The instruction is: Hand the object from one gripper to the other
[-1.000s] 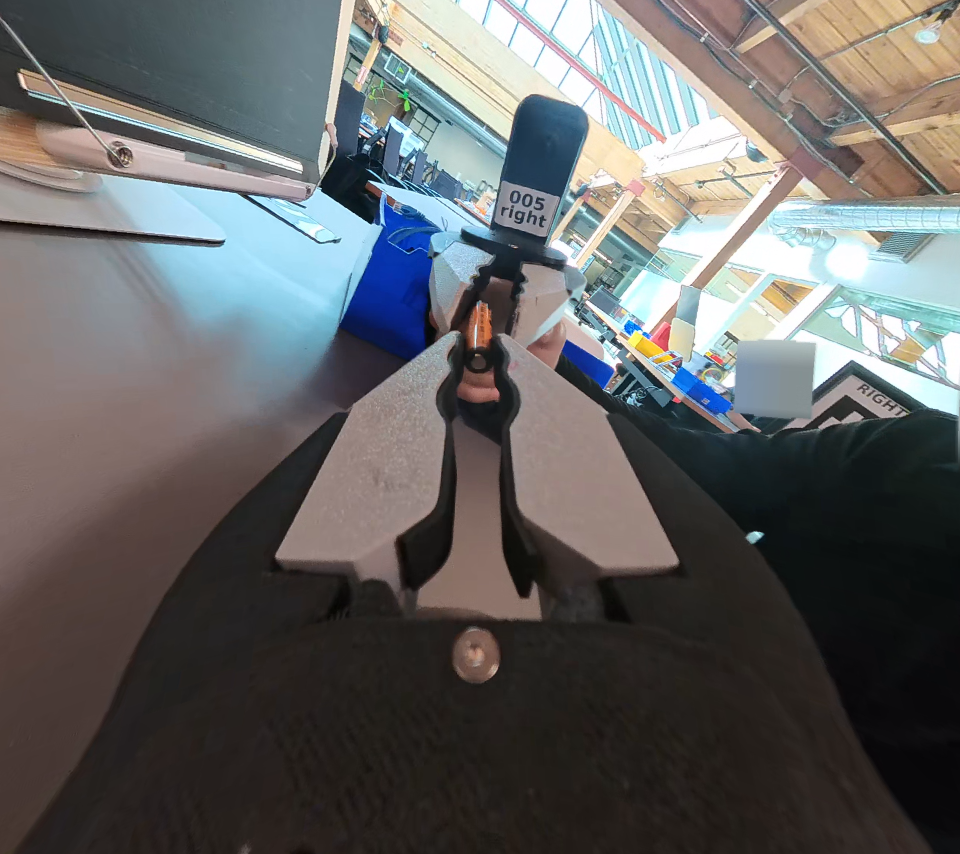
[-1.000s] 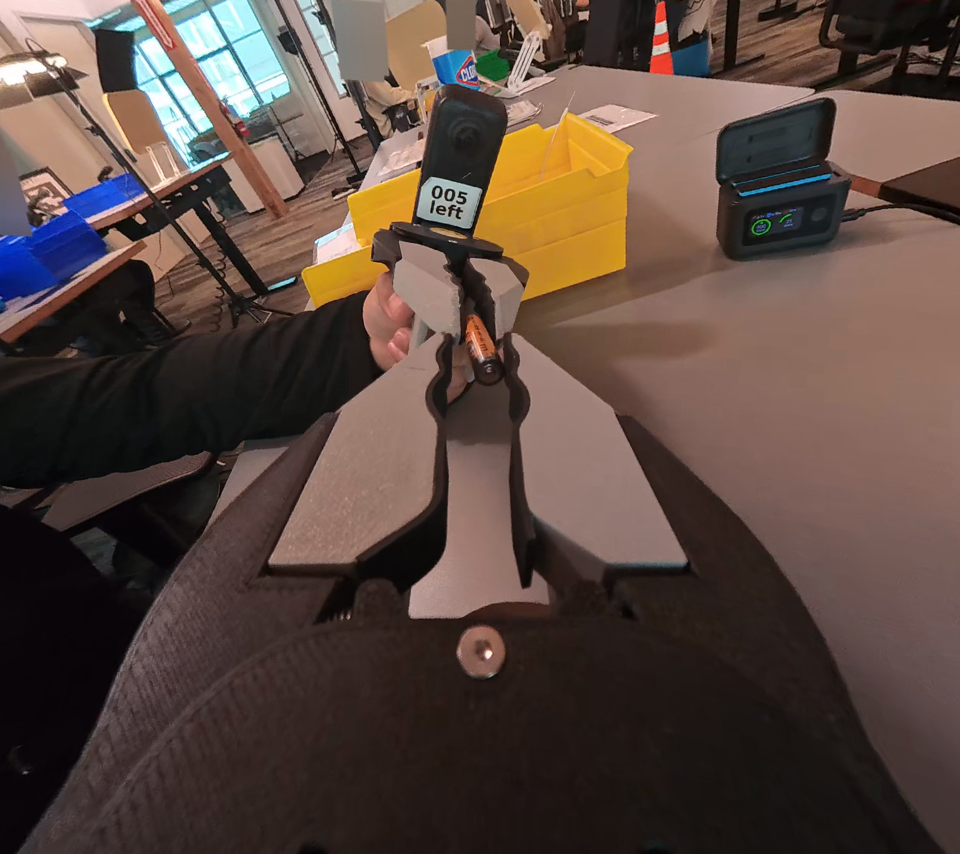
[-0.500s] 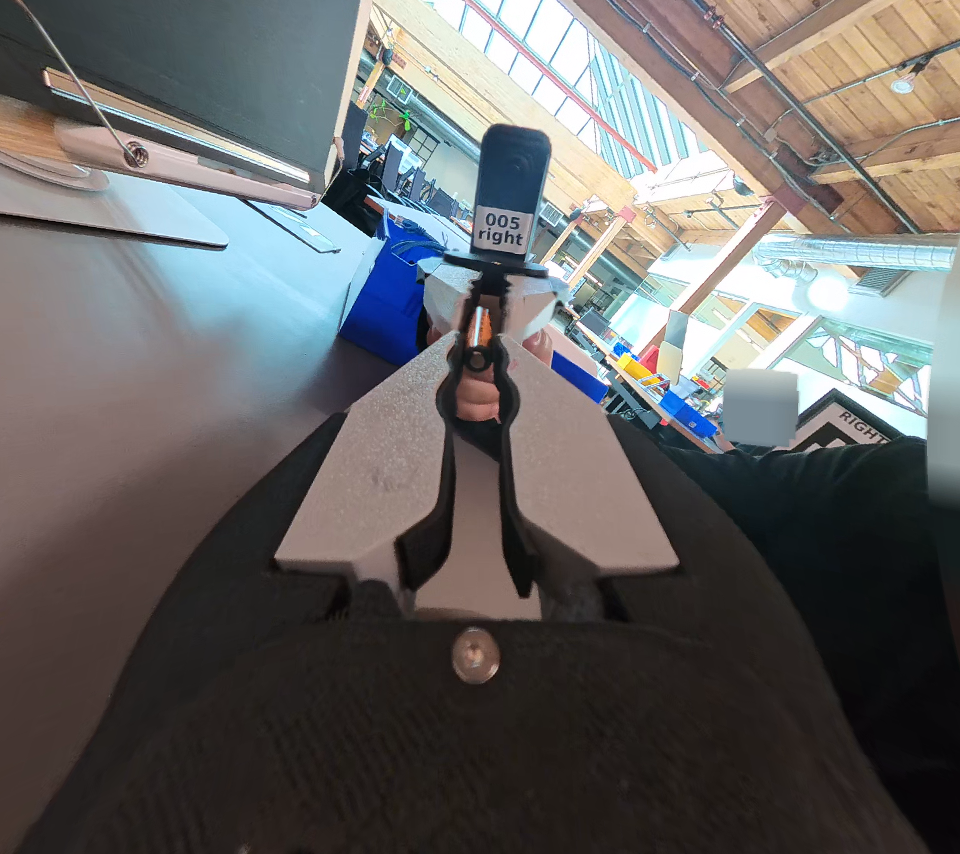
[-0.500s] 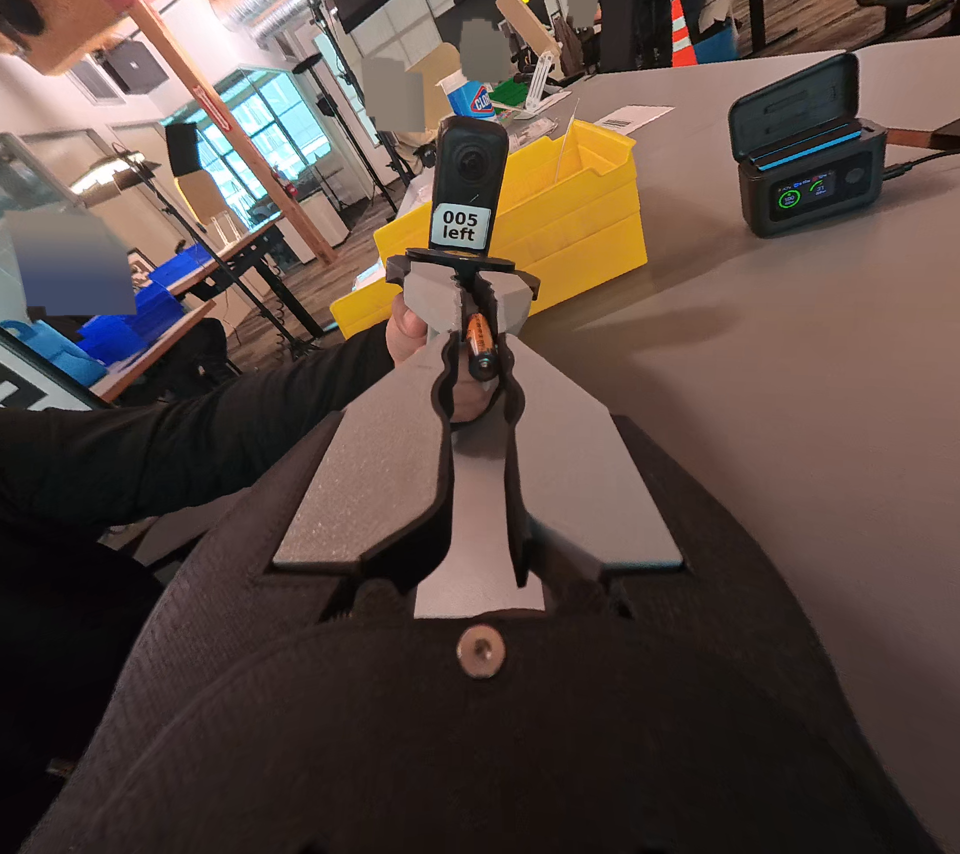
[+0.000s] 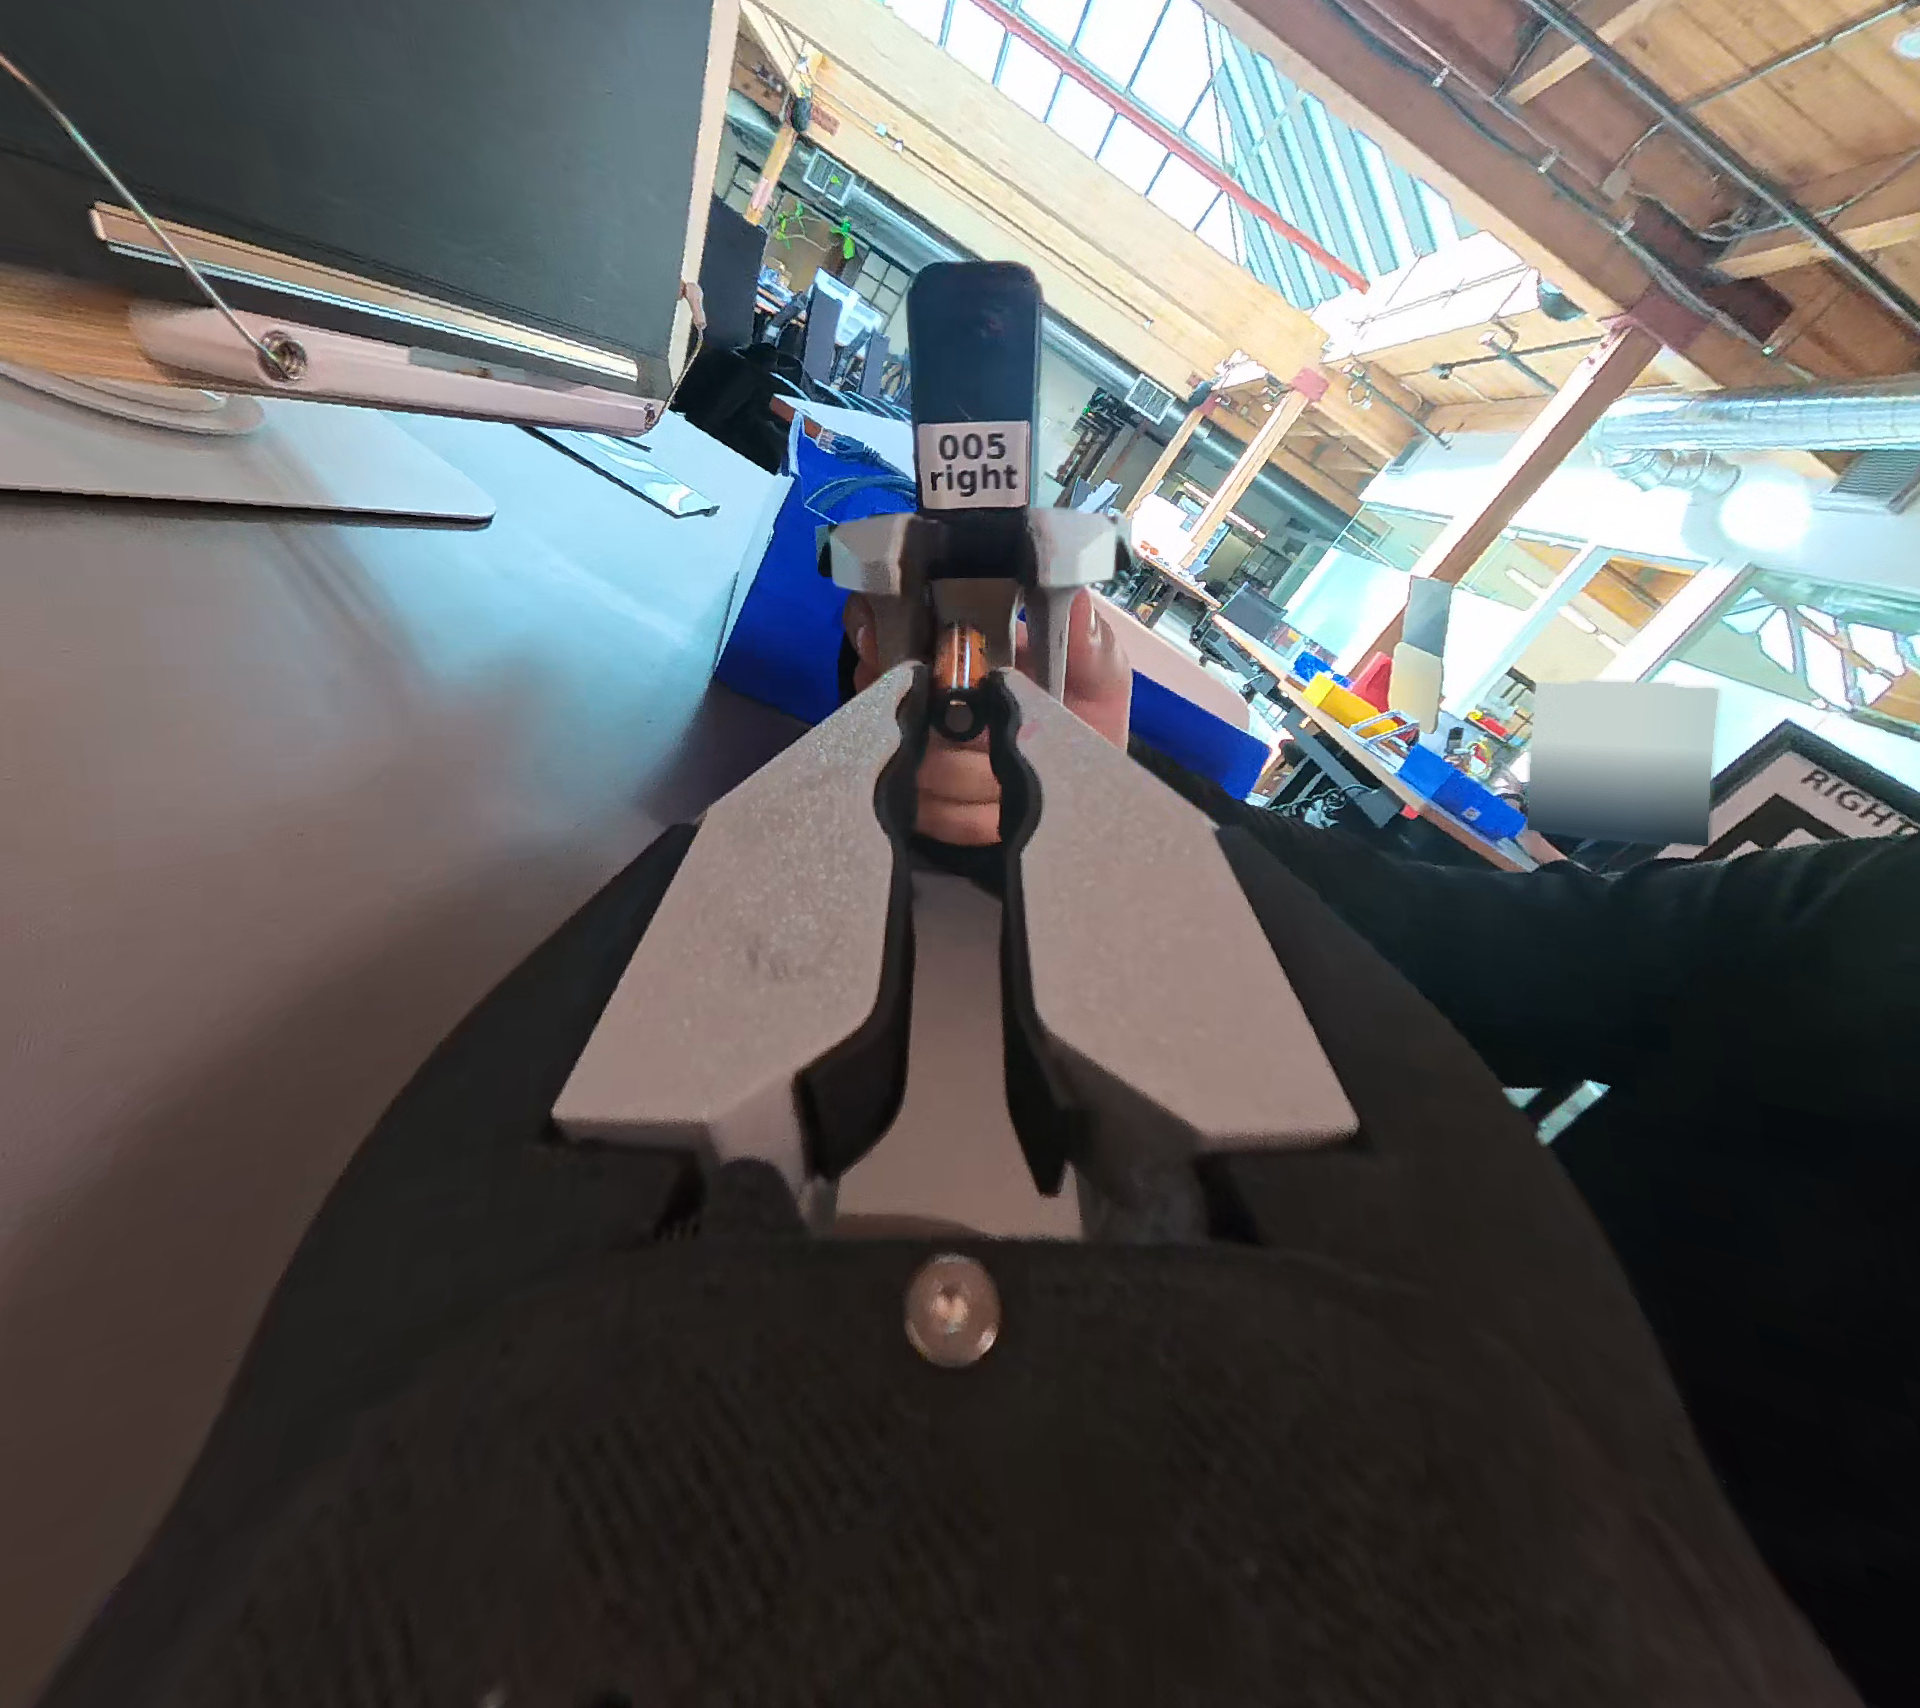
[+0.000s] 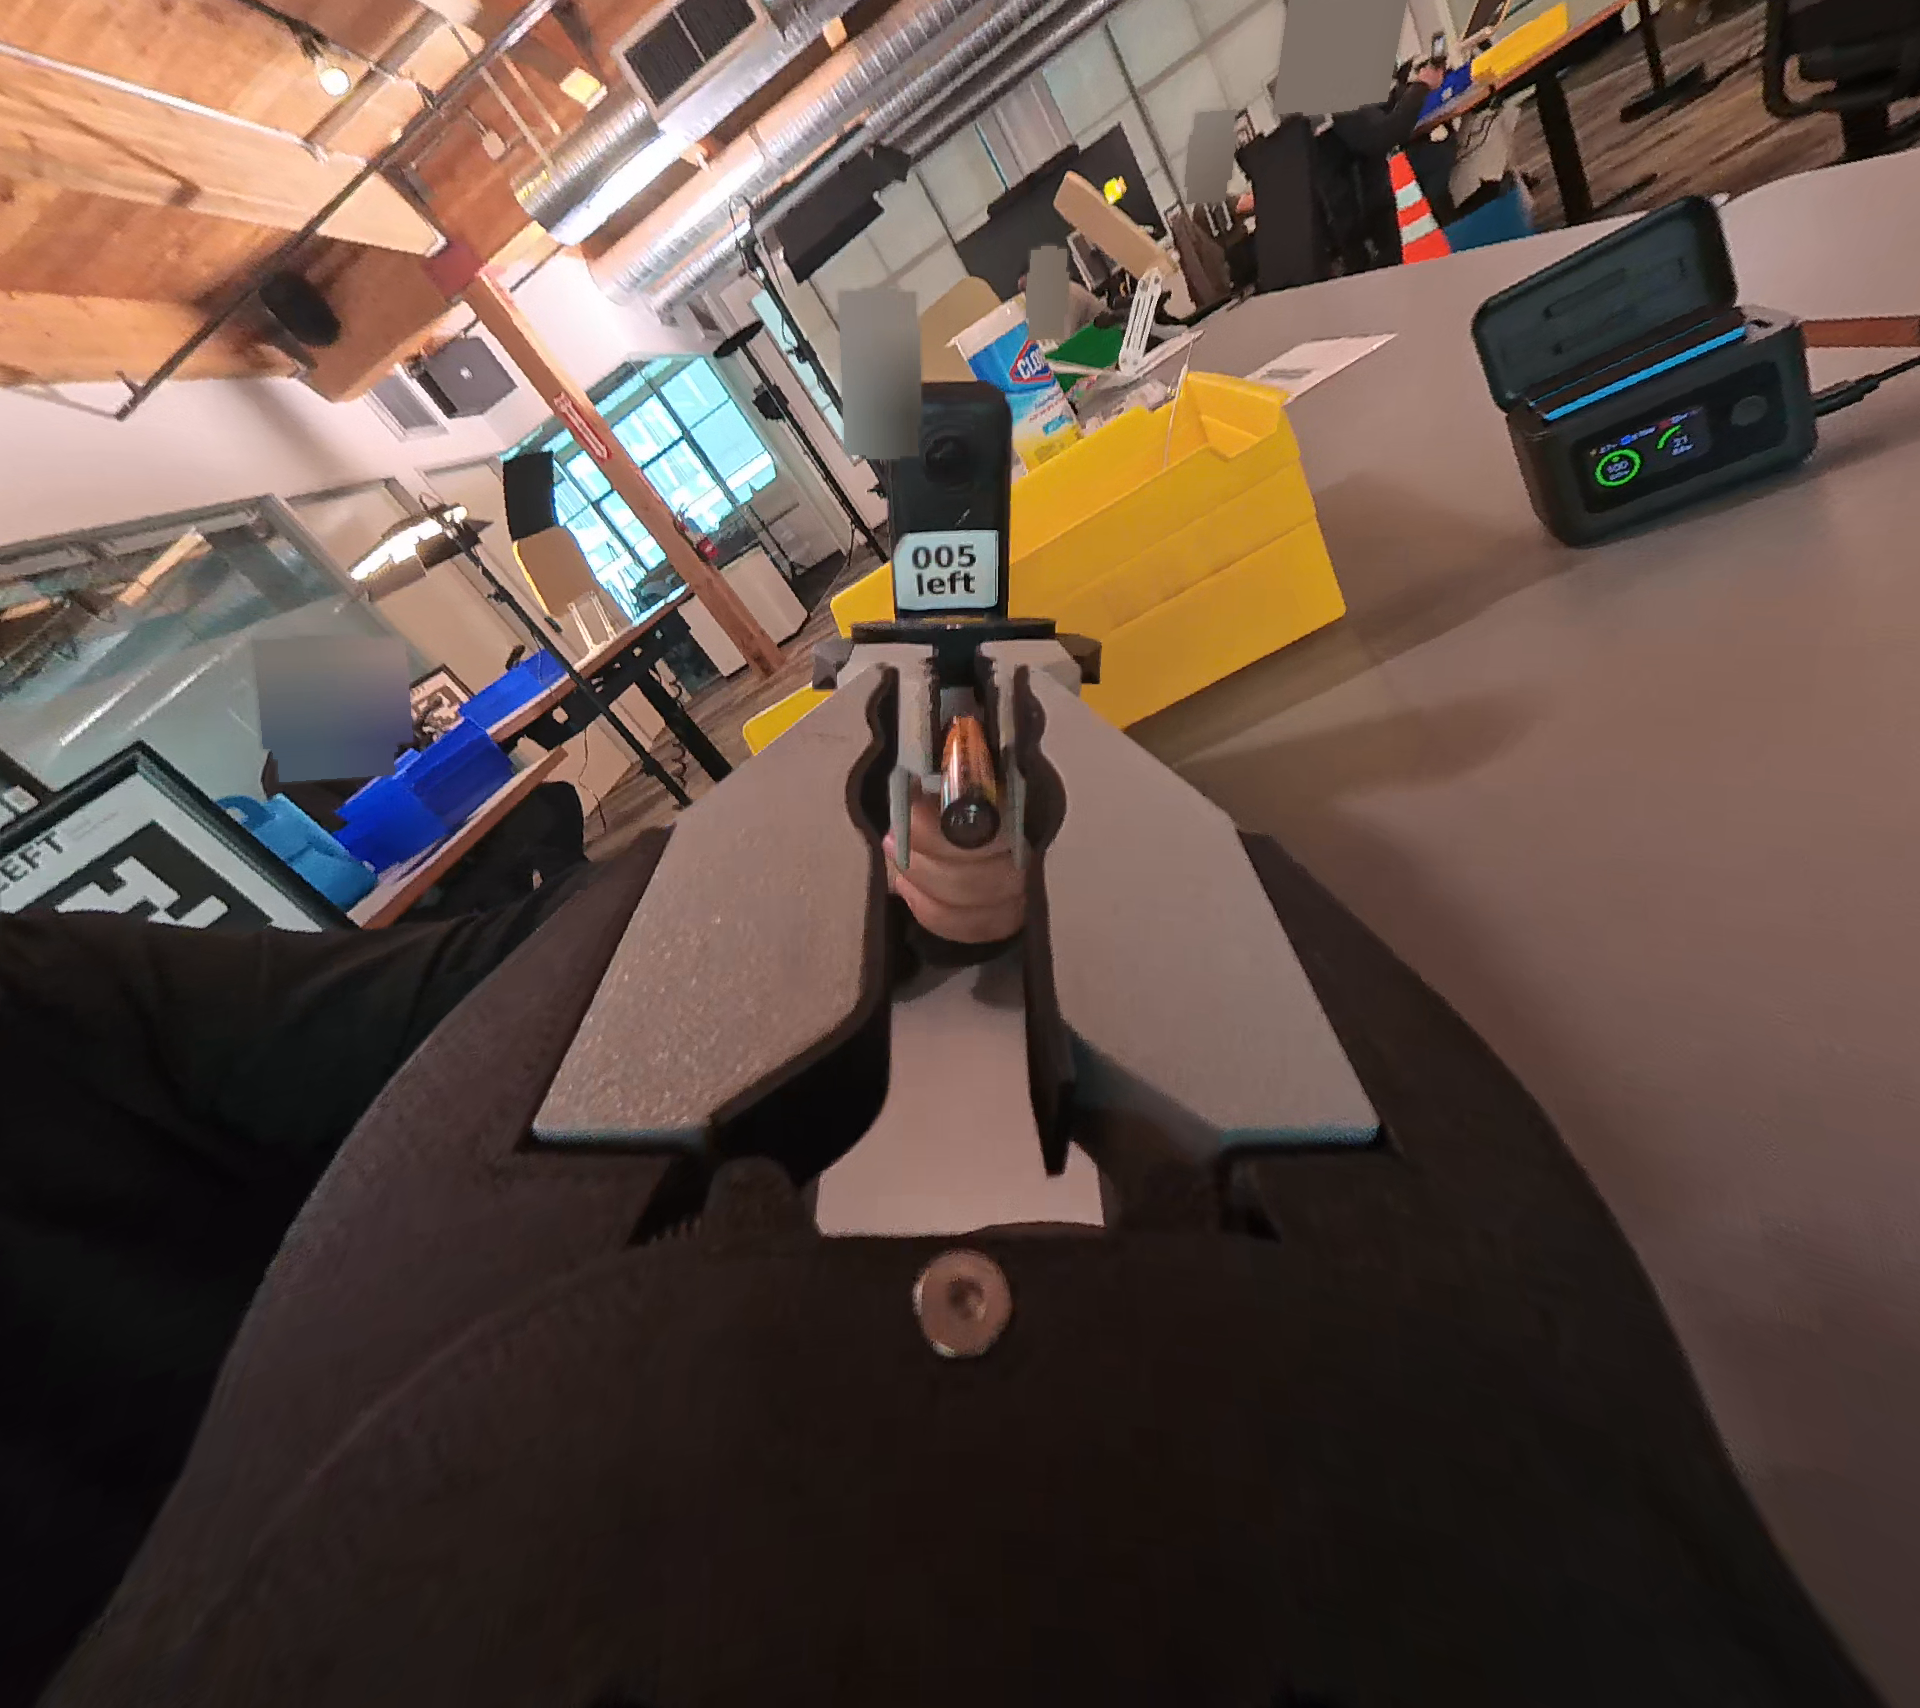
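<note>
An orange and black battery (image 5: 958, 661) is held in the air between the two grippers, which face each other tip to tip. My left gripper (image 5: 956, 700) is shut on one end of it. In the right wrist view the battery (image 6: 964, 775) points at the camera. It lies between the jaws of my right gripper (image 6: 956, 708), which stand apart on either side of it and of the left gripper's thin grey fingers (image 6: 902, 775). The right gripper also shows in the left wrist view (image 5: 971, 609), spread wide around the battery's far end.
A grey table (image 6: 1558, 775) lies below, with a yellow bin (image 6: 1164, 536) and an open black charging case (image 6: 1652, 411) on it. A dark screen on a stand (image 5: 364, 48) and a blue bin (image 5: 790, 609) are to the left. Black sleeves reach in from the sides.
The two grippers have closed in on each other and both tilted upward. The battery now sits deeper between the right gripper's jaws. Neither gripper's jaw opening has visibly changed.
</note>
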